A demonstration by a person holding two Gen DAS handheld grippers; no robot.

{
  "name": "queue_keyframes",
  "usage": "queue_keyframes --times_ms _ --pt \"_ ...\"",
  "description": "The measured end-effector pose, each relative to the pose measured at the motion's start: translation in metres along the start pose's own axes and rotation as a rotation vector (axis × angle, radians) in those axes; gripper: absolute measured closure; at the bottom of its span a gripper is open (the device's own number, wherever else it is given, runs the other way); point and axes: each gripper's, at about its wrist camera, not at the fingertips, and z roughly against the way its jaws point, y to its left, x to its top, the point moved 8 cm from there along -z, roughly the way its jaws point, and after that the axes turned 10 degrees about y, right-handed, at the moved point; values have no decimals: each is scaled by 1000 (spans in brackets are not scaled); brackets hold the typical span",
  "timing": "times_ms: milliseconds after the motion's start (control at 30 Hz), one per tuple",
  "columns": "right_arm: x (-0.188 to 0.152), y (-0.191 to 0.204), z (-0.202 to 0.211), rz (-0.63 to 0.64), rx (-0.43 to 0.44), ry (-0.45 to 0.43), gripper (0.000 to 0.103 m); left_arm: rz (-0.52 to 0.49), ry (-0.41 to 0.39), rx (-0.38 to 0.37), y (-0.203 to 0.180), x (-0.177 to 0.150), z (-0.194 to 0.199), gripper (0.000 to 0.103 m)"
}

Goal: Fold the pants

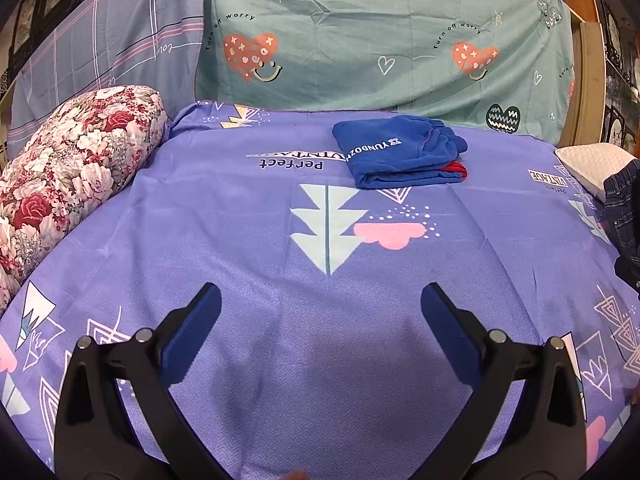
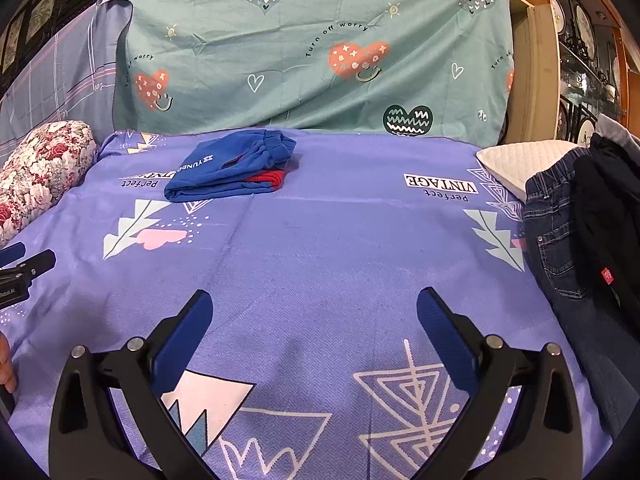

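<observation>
Left tongs [image 1: 320, 312] spread wide, gripping nothing, hovering over the near part of the purple bedsheet [image 1: 248, 264]. Right tongs [image 2: 314, 316] likewise spread and empty, above the same sheet nearer its right side. Blue pants [image 1: 396, 152] folded into a compact bundle at the far middle of the bed, white lettering on top, a strip of red showing at the right-hand edge; well apart from both tongs. Floral bolster [image 1: 68, 176] along the left edge of the bed. Teal heart-print sheet [image 1: 380, 40] hanging behind the far edge. At the right: a white pillow [image 2: 520, 160], with dark denim jeans [image 2: 560, 240] draped just beside it and a black garment [image 2: 604, 216] lying over them. Tip of the left tongs just visible at the left border of the right wrist view.
</observation>
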Motion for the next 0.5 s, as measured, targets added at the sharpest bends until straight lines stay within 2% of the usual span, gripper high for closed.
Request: queue_keyframes --times_ms 500 --pt "0 0 0 -1 0 1 1 3 -2 15 2 -1 0 2"
